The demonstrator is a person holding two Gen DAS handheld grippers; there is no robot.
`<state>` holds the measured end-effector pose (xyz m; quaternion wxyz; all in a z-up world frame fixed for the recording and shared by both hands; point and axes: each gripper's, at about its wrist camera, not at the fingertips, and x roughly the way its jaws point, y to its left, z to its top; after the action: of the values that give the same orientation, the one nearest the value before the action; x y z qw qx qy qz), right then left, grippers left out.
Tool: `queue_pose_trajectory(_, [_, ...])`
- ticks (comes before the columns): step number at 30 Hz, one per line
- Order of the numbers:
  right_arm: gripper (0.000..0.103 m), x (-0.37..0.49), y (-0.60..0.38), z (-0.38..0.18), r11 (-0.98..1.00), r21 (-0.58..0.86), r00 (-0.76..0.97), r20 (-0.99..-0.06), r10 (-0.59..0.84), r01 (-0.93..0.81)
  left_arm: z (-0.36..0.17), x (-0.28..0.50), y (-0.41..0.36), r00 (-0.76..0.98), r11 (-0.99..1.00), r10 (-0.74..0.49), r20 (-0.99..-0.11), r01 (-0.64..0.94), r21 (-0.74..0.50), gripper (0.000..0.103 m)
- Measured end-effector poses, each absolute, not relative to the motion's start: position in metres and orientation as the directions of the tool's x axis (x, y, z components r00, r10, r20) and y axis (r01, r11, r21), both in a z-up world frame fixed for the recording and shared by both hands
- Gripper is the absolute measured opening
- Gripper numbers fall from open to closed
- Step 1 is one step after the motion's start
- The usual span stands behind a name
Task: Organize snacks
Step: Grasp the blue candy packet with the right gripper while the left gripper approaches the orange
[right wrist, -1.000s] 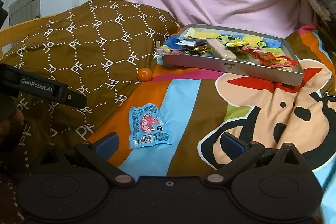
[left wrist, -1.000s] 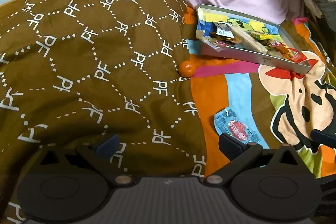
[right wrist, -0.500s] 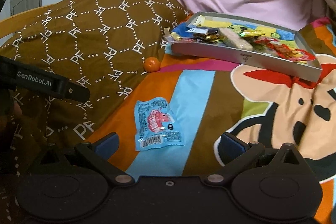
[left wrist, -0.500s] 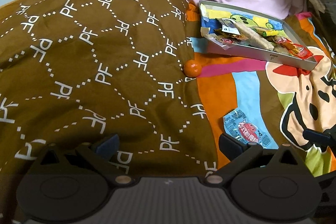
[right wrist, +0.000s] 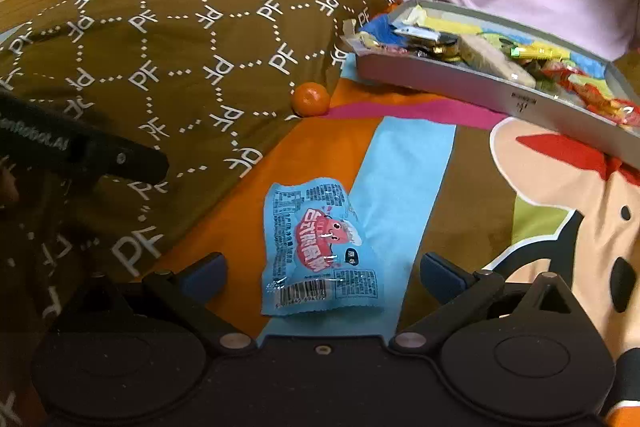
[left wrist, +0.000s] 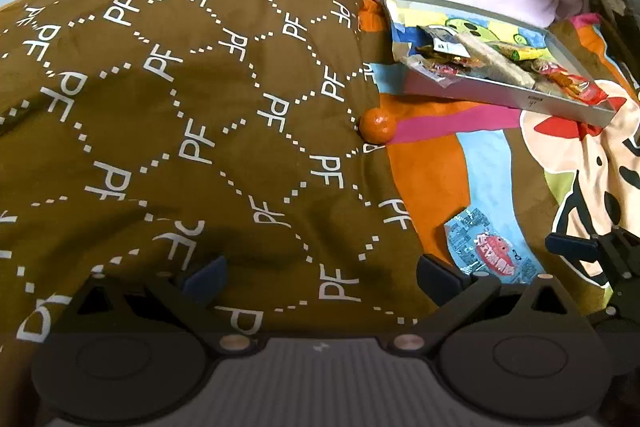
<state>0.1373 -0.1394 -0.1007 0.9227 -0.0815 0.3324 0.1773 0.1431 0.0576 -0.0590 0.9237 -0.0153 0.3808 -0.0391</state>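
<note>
The right gripper (right wrist: pixel 322 273) is held low over the bedsheet with its jaws spread wide and nothing between them; the light-blue snack packet (right wrist: pixel 318 247) lies flat in the gap, its barcode end nearest the camera. The step in hand is judged to be the pickup of this packet. For a sound grasp, the fingers should be lowered until they straddle the packet's long sides, then closed so that the thin film is bunched and pinched, not pushed along the soft cartoon-print sheet (right wrist: pixel 404 163). A grip near the packet's middle is advised, since a flat pouch on yielding fabric may slip or fold.

The left gripper (left wrist: pixel 320 273) is likewise spread and empty, hovering above the brown patterned quilt (left wrist: pixel 200 99).

Farther out, a small mandarin (right wrist: pixel 310 99) rests against the quilt's edge. Beyond it, the shallow grey tray (right wrist: pixel 460 87) is already loaded with assorted wrapped snacks, and the packet is presumably to be carried there.
</note>
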Motion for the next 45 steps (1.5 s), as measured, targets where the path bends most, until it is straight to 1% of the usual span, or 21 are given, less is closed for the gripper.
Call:
queue_pose_trajectory(1, [0.101,0.139,-0.139,-0.103,0.923,-0.029,0.714,-0.643,0.276,-0.383,-0.060,0.143,0.057,0.706,0.997,-0.079,-0.704,0.062,-0.049,0.103])
queue_pose_trajectory(5, [0.087,0.145,-0.137,-0.109,0.915,-0.023,0.701,-0.650,0.293,-0.403,-0.061,0.145,0.051,0.698,0.997,-0.067,-0.713,0.079,-0.017,0.103])
queue_pose_trajectory(6, [0.086,0.147,-0.136,-0.110,0.913,-0.017,0.697,-0.651,0.299,-0.407,-0.061,0.146,0.051,0.695,0.996,-0.067,-0.716,0.083,-0.012,0.103])
queue_pose_trajectory(9, [0.077,0.150,-0.138,-0.112,0.915,0.011,0.695,-0.647,0.314,-0.404,-0.060,0.151,0.050,0.686,0.995,-0.077,-0.724,0.094,-0.017,0.103])
queue_pose_trajectory(11, [0.069,0.151,-0.140,-0.112,0.921,0.017,0.701,-0.642,0.309,-0.390,-0.059,0.155,0.051,0.684,0.994,-0.092,-0.723,0.108,-0.025,0.103])
queue_pose_trajectory(12, [0.067,0.152,-0.141,-0.112,0.923,0.020,0.704,-0.640,0.307,-0.384,-0.058,0.157,0.051,0.685,0.993,-0.096,-0.723,0.112,-0.026,0.103])
queue_pose_trajectory(17, [0.065,0.159,-0.147,-0.111,0.936,0.040,0.716,-0.634,0.293,-0.349,-0.054,0.177,0.047,0.692,0.990,-0.102,-0.715,0.137,-0.009,0.103])
queue_pose_trajectory(20, [0.065,0.163,-0.154,-0.111,0.942,0.055,0.721,-0.629,0.290,-0.330,-0.050,0.195,0.046,0.694,0.983,-0.144,-0.706,0.180,-0.024,0.102])
queue_pose_trajectory(24, [0.064,0.169,-0.159,-0.111,0.948,0.037,0.735,-0.622,0.269,-0.316,-0.049,0.222,0.043,0.705,0.976,-0.183,-0.685,0.211,-0.044,0.102])
queue_pose_trajectory(28, [0.064,0.179,-0.164,-0.109,0.952,0.011,0.750,-0.614,0.247,-0.305,-0.050,0.247,0.035,0.720,0.962,-0.216,-0.660,0.272,-0.020,0.102])
queue_pose_trajectory(31, [0.064,0.188,-0.170,-0.107,0.957,0.012,0.757,-0.608,0.238,-0.291,-0.053,0.260,0.024,0.720,0.940,-0.250,-0.648,0.342,0.017,0.097])
queue_pose_trajectory(33, [0.064,0.193,-0.171,-0.108,0.956,0.014,0.755,-0.610,0.240,-0.292,-0.057,0.270,0.015,0.699,0.921,-0.273,-0.660,0.388,0.029,0.088])
queue_pose_trajectory(36, [0.064,0.196,-0.174,-0.110,0.956,0.028,0.752,-0.611,0.249,-0.293,-0.061,0.282,0.007,0.675,0.914,-0.290,-0.679,0.406,0.013,0.085])
queue_pose_trajectory(38, [0.064,0.196,-0.175,-0.111,0.955,0.034,0.752,-0.608,0.255,-0.296,-0.063,0.289,0.006,0.667,0.916,-0.303,-0.681,0.400,-0.016,0.084])
queue_pose_trajectory(40, [0.064,0.194,-0.176,-0.111,0.953,0.037,0.751,-0.606,0.261,-0.300,-0.065,0.296,0.005,0.654,0.919,-0.309,-0.690,0.391,-0.041,0.078])
queue_pose_trajectory(42, [0.064,0.193,-0.176,-0.111,0.952,0.040,0.750,-0.606,0.265,-0.304,-0.069,0.302,0.006,0.640,0.922,-0.309,-0.703,0.384,-0.055,0.066])
queue_pose_trajectory(45, [0.065,0.194,-0.176,-0.112,0.951,0.039,0.748,-0.608,0.267,-0.308,-0.074,0.307,0.008,0.632,0.931,-0.305,-0.712,0.355,-0.084,0.057])
